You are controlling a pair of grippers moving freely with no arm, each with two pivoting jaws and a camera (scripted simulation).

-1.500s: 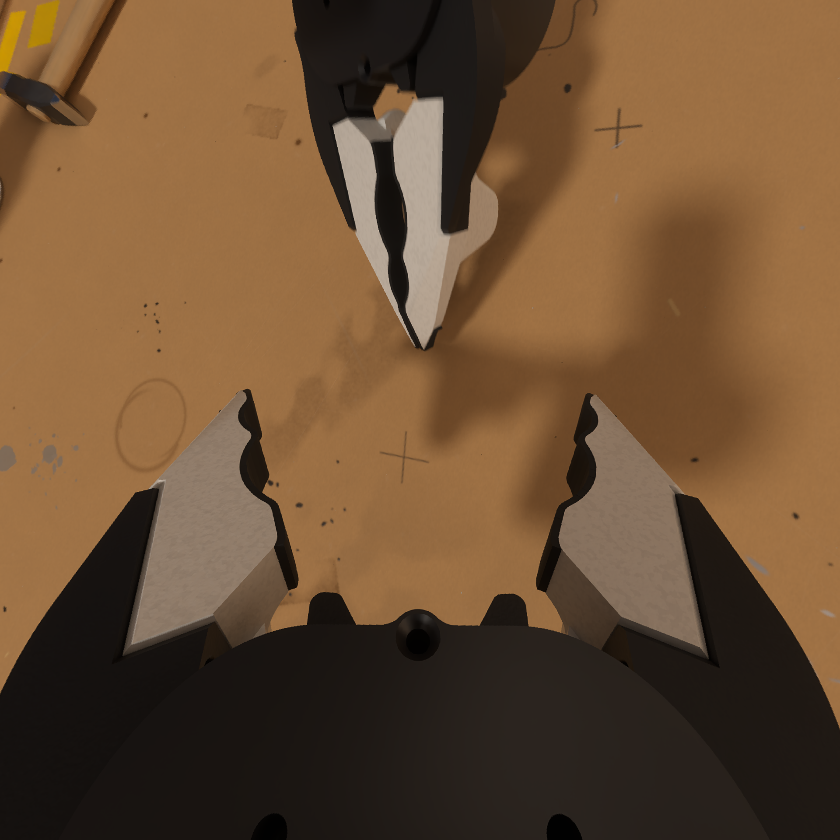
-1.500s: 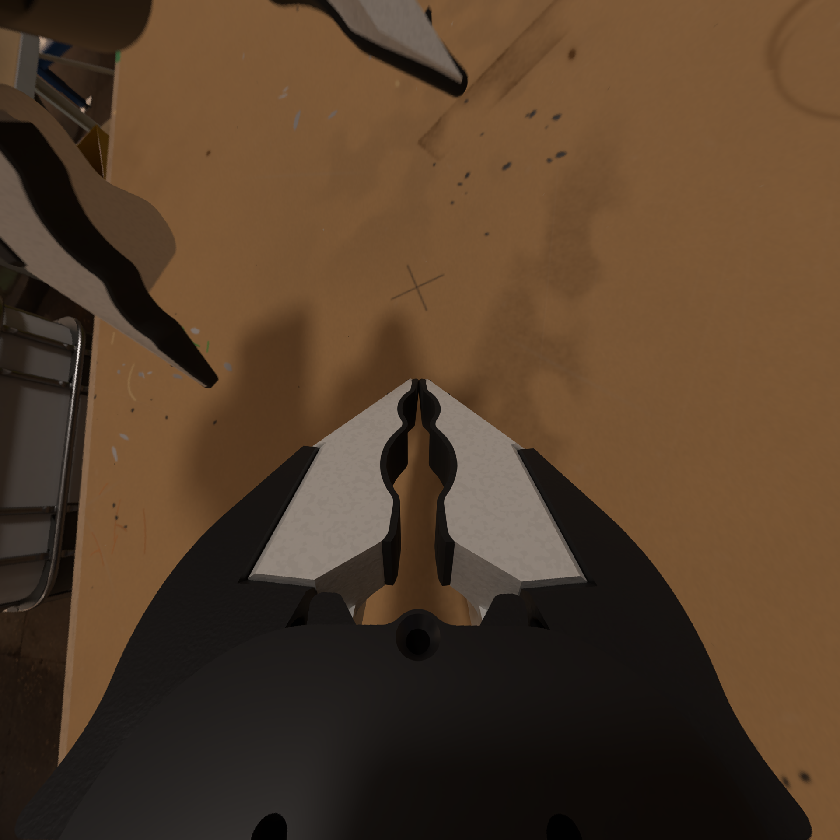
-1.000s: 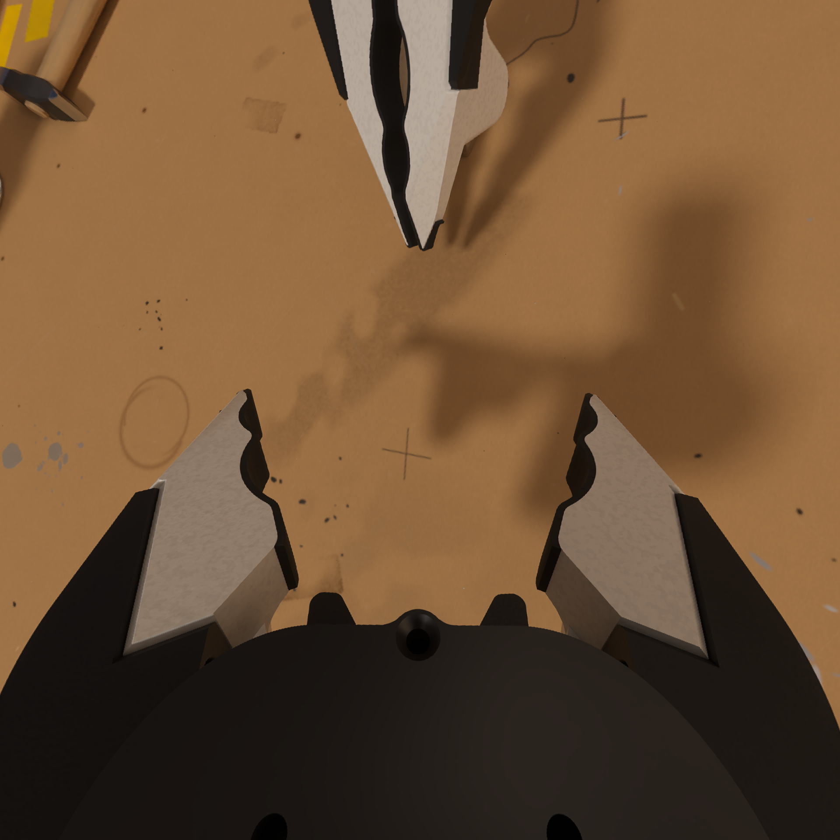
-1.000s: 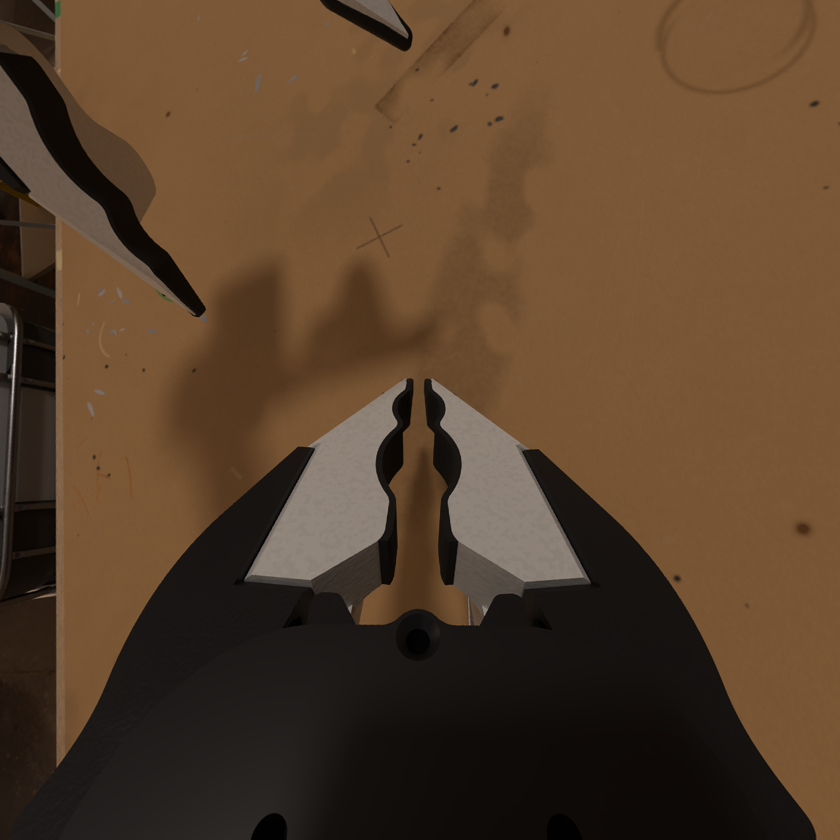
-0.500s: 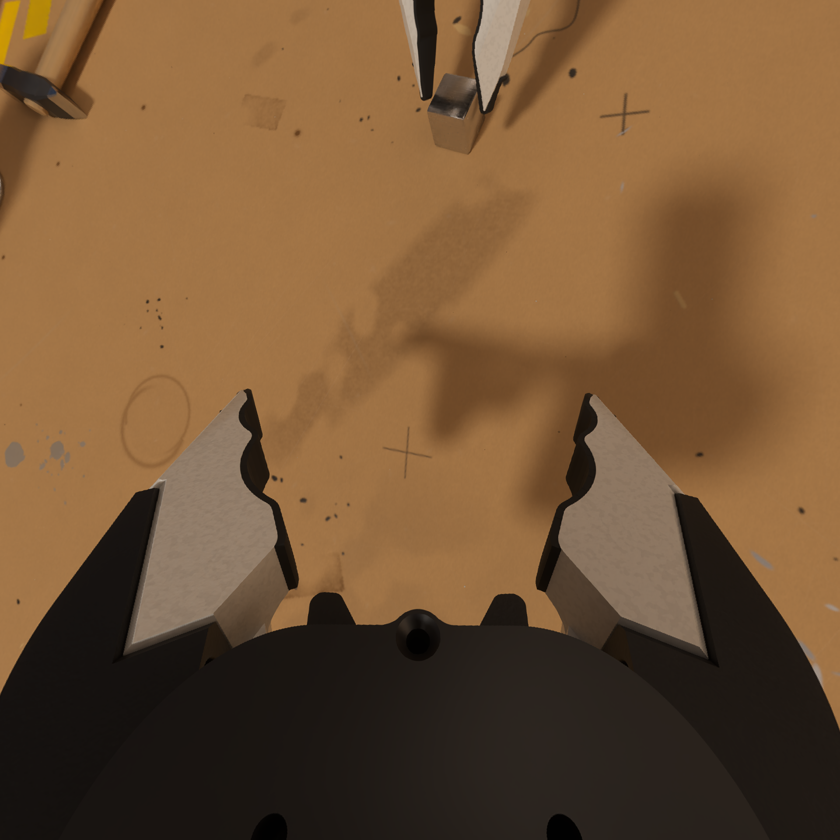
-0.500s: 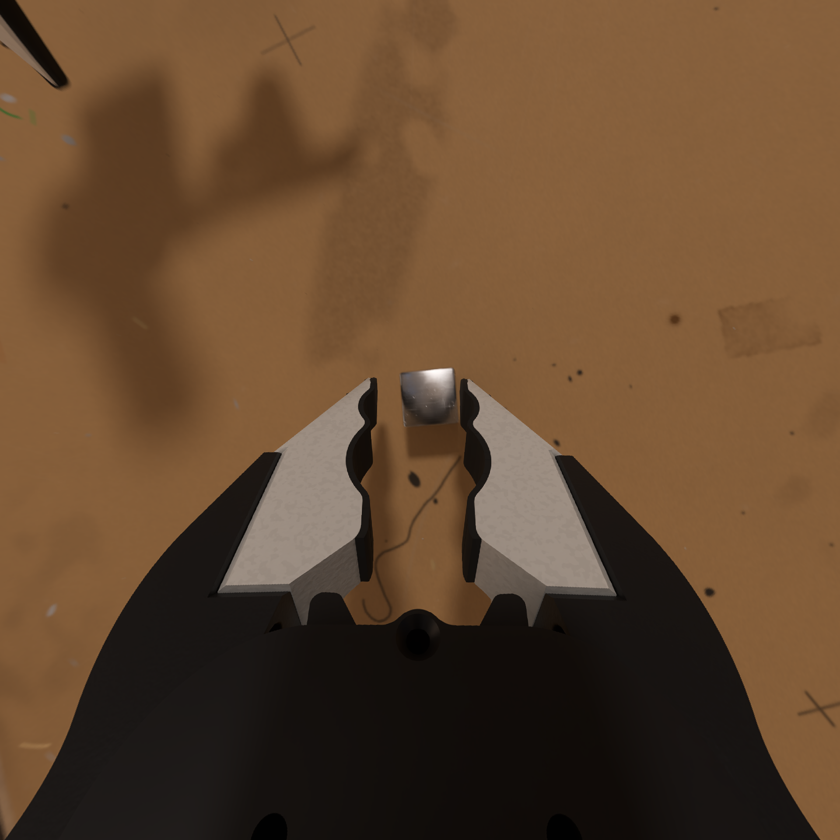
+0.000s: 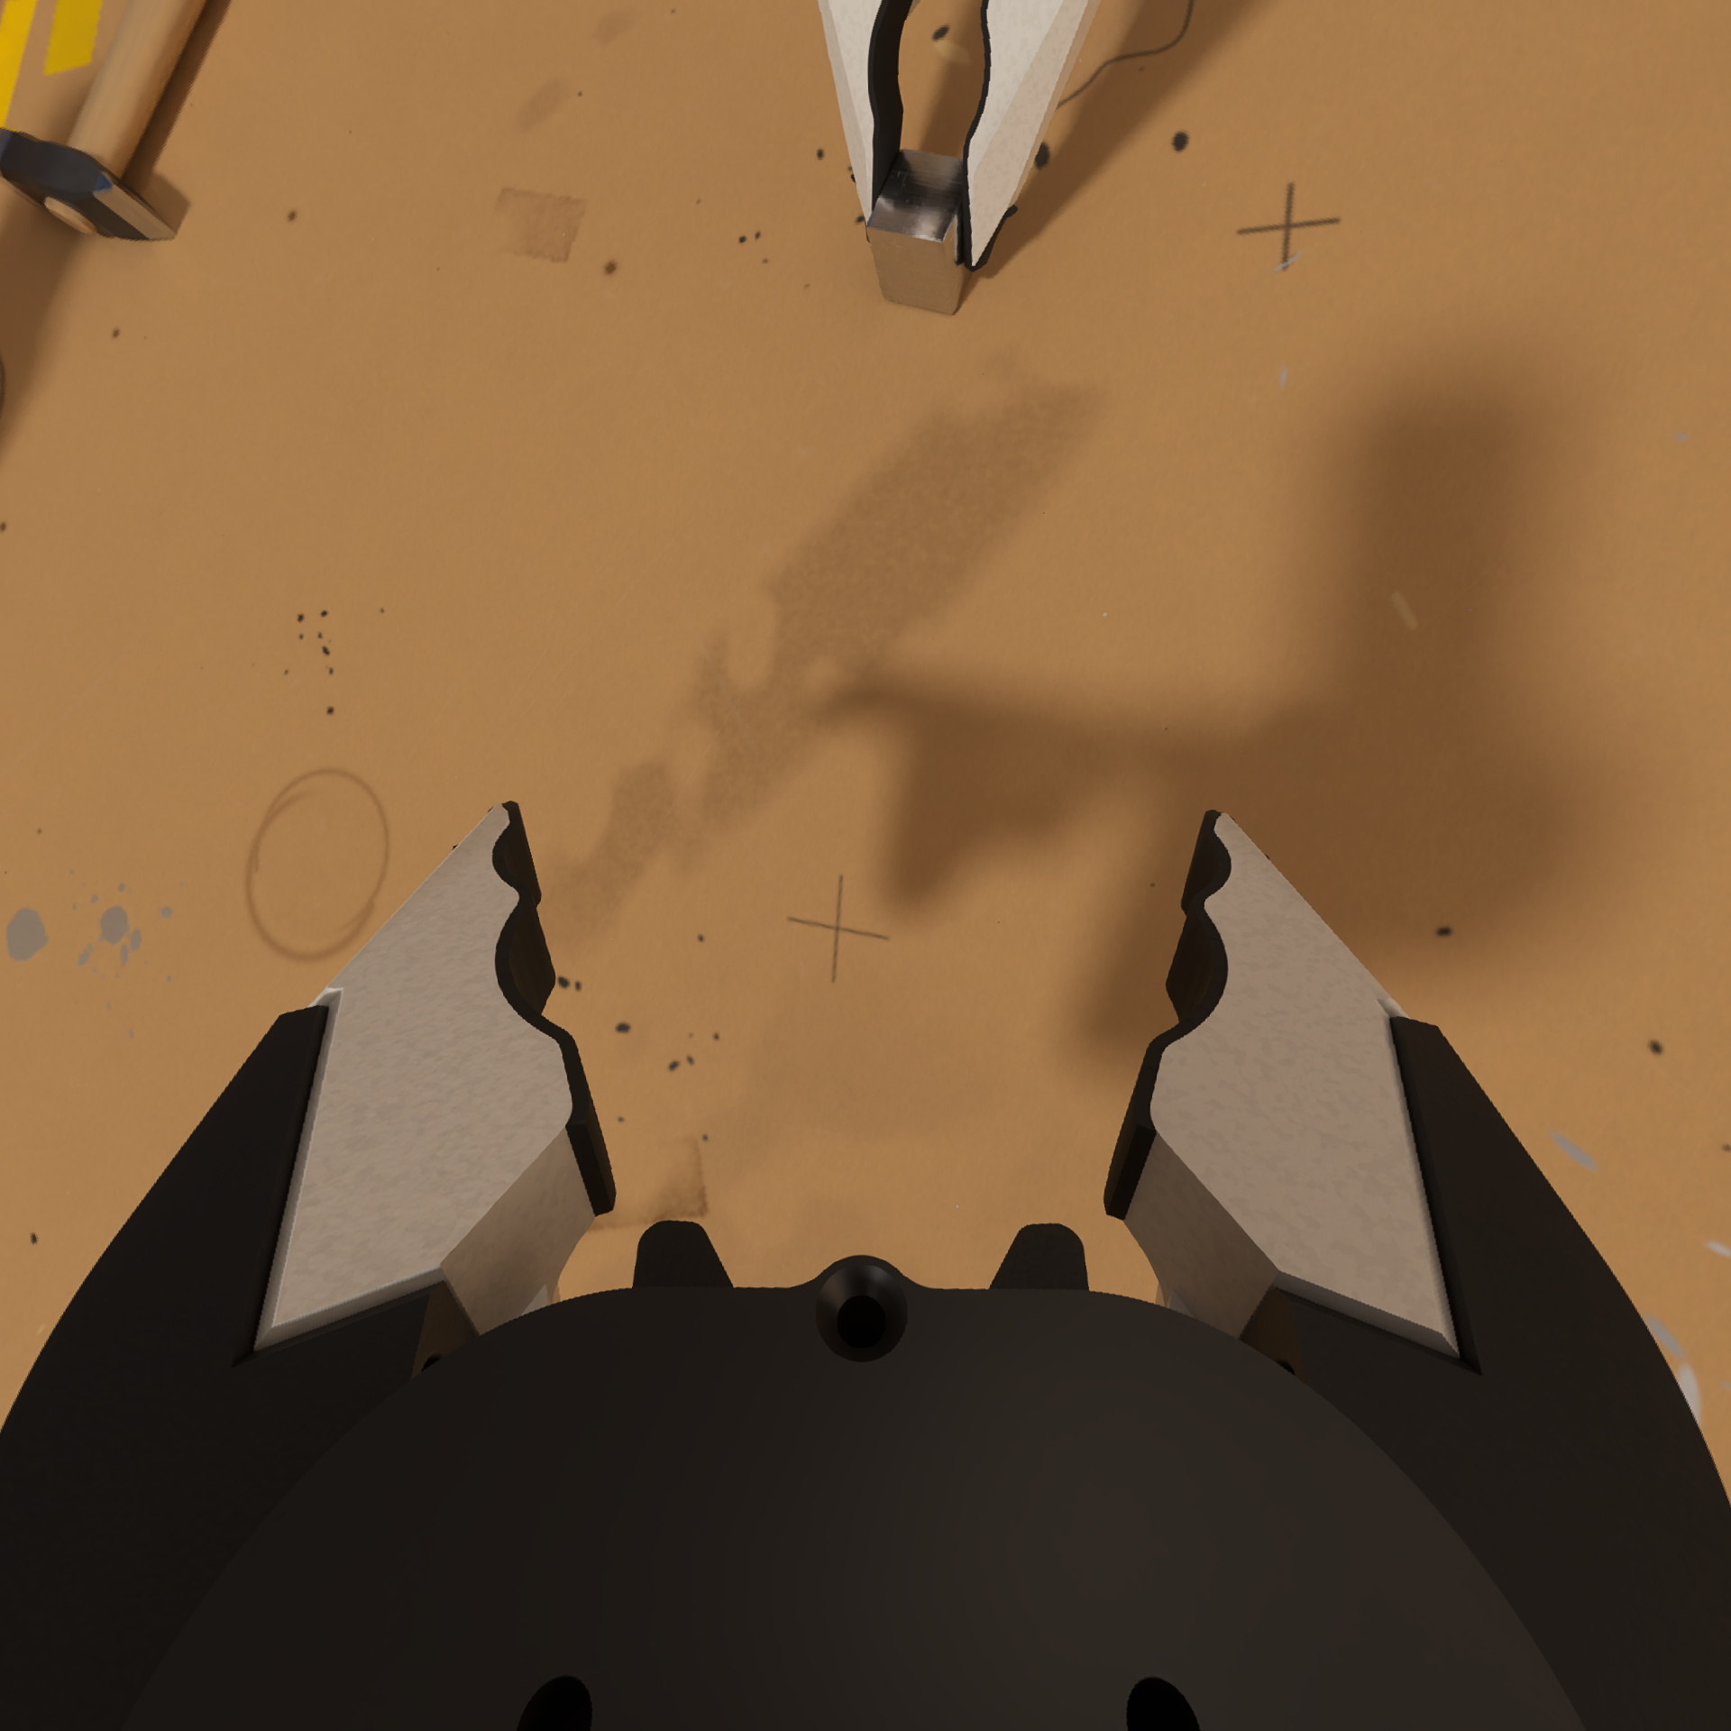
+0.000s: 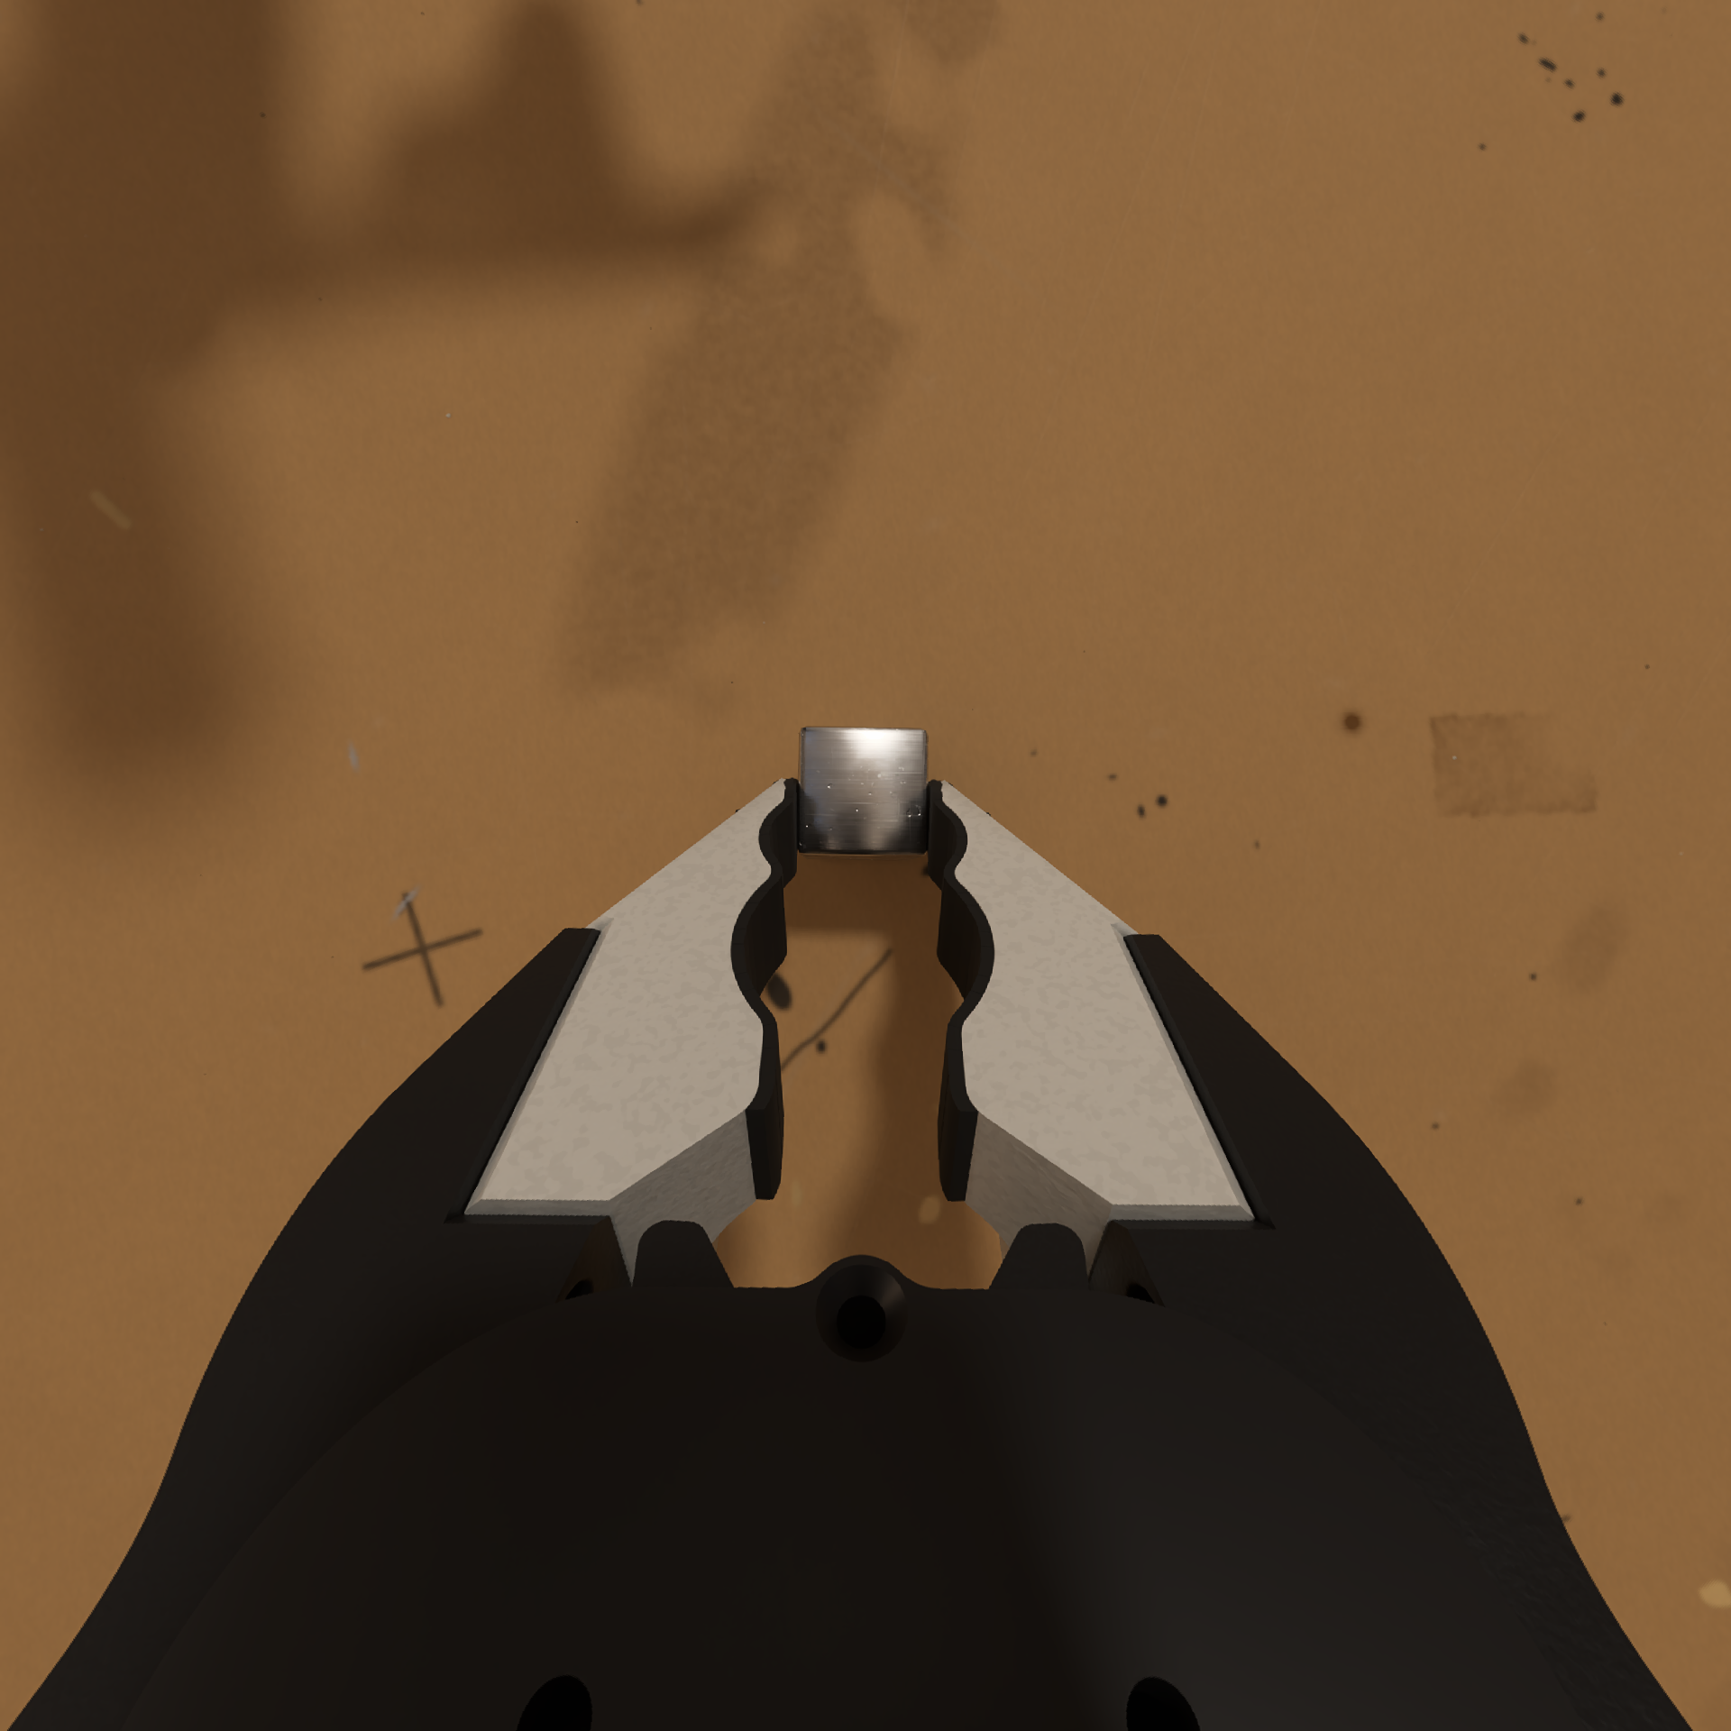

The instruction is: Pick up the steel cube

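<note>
Item one: the steel cube [image 8: 863, 791], a small polished block with a bright glare on its upper face, is sitting between the fingertips of the right gripper [image 8: 863, 815]. Both black inner pads are pressing against opposite sides of the cube, so this gripper is clamping it near the very tips; the rest of the gap behind the cube is showing only bench. In the left wrist view the same cube [image 7: 916, 245] is appearing at the top of the frame, pinched between the pale fingers of the right gripper [image 7: 923, 239], with its lower edge at the bench surface; whether it is resting there or raised slightly cannot be told.

Item two: the left gripper [image 7: 860, 817] is hovering well short of the cube, its two fingers standing wide apart with nothing between them but bench.

Item three: the workbench [image 7: 468, 487], a tan board, is carrying dark specks, a smudged streak between the cube and the left gripper, a pencilled cross [image 7: 836, 927] just ahead of the left gripper's gap, and a faint ring mark [image 7: 317, 864] beside its nearer finger.

Item four: a hammer [image 7: 89, 140] with a wooden handle is lying far to the cube's side, at the frame's upper corner.
</note>
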